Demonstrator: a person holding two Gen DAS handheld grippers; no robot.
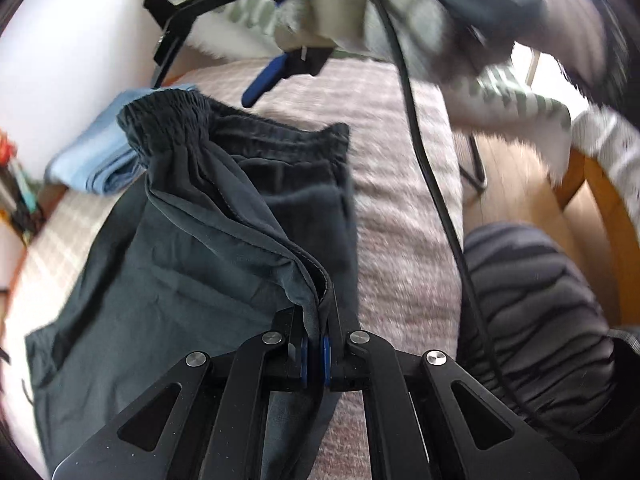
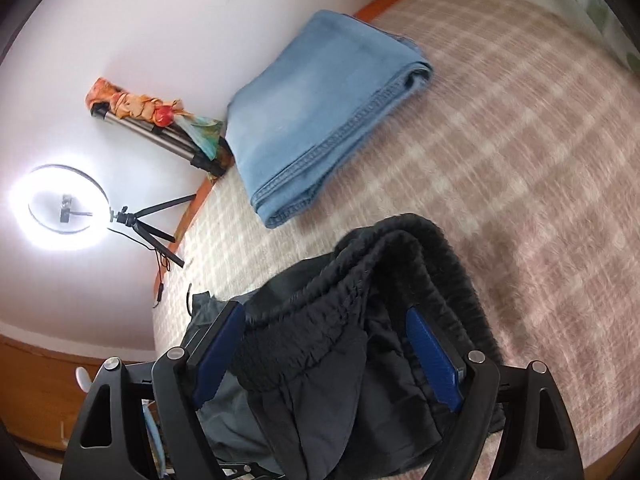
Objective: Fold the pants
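While left jaws pinch pants (image 1: 192, 216) hem, waistband sits between right jaws (apart).

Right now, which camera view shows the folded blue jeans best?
The right wrist view: the folded blue jeans lie whole and unobstructed on the checked blanket, stitched hems visible. The left wrist view shows only a blurred part of them behind the dark pants.

Clearly a home bedroom: checked blanket (image 2: 500, 152) over a wooden-framed bed, folded jeans (image 2: 320, 108) on it, ring light (image 2: 60, 204) beside it.
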